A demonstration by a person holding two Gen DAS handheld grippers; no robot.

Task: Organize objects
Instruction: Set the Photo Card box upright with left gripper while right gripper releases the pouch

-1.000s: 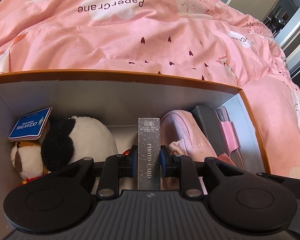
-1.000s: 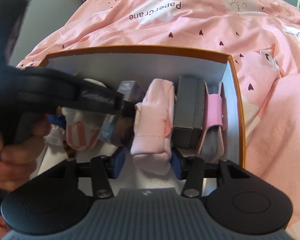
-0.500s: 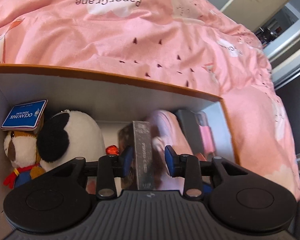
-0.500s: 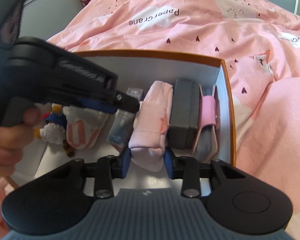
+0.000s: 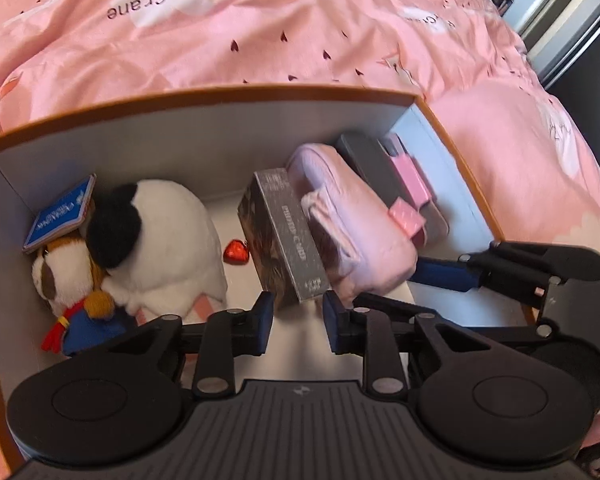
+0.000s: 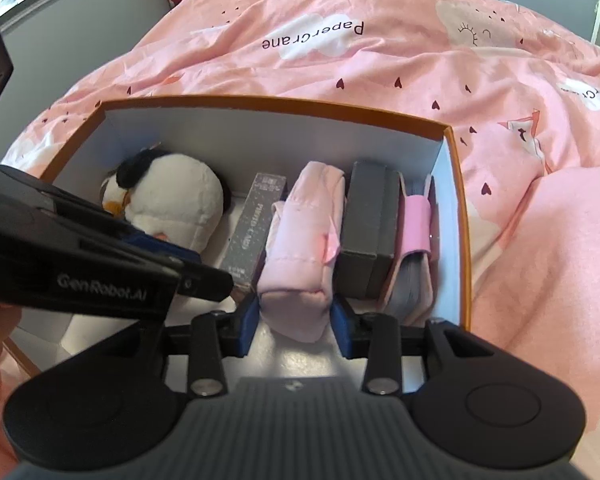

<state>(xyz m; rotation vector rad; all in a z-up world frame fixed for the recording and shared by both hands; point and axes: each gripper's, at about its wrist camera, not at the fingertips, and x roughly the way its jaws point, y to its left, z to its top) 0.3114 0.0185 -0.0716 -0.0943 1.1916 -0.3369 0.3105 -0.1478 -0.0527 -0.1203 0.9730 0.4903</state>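
The left tongs [image 5: 296, 322] stand apart, clear of the grey photo card box [image 5: 286, 236] leaning on the pink pouch [image 6: 300, 248]; its blurred lettering is barely legible. The right tongs [image 6: 294, 326] flank the pouch's near end, contact unclear. All sit in the orange-rimmed box [image 6: 458, 216] on the bed [image 6: 380, 60], its cover printed "PaperCrane". The panda toy [image 5: 168, 240] half hides another toy.

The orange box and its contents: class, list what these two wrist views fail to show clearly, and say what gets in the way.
- Photo card box: lettering smeared by motion blur, left wrist view.
- Blue tag on the plush dog: print too blurred to read.
- Red foil heart: hidden in the right wrist view.
- Pink pouch: near end between the right gripper pads; contact unclear.
- Orange box: near wall covered by both grippers.
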